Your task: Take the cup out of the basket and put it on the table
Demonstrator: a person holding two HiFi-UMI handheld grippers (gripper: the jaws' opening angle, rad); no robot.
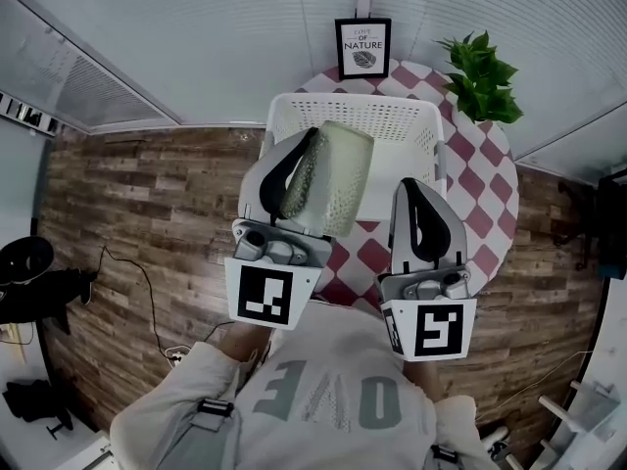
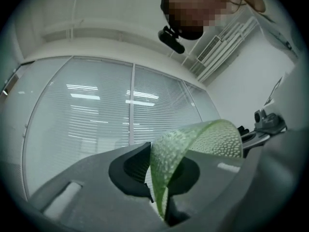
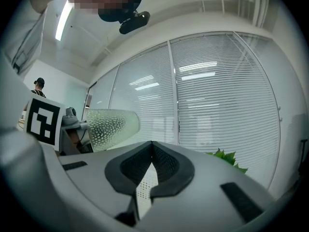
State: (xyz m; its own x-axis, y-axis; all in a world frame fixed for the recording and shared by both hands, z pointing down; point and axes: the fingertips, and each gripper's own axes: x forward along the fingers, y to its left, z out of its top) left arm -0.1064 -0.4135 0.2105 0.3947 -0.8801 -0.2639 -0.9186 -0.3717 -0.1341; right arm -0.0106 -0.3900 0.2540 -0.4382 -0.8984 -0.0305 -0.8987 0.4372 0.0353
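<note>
A pale green, dimpled cup [image 1: 338,179] hangs tilted in the air above the white slatted basket [image 1: 392,116]. My left gripper [image 1: 306,160] is shut on the cup's rim wall. In the left gripper view the cup [image 2: 203,139] curves up out of the left gripper [image 2: 157,178], its wall pinched between the dark pads. My right gripper [image 1: 416,192] hovers to the right of the cup, over the table's near side, shut with nothing in it. In the right gripper view the right gripper [image 3: 152,151] has its pads meeting at the tips, and the cup [image 3: 111,124] shows at the left.
The basket stands on a round table [image 1: 490,184] with a red and white chequered cloth. A framed print [image 1: 362,47] and a potted plant [image 1: 482,76] stand at the table's back edge. Wood floor lies to the left, with cables and dark gear.
</note>
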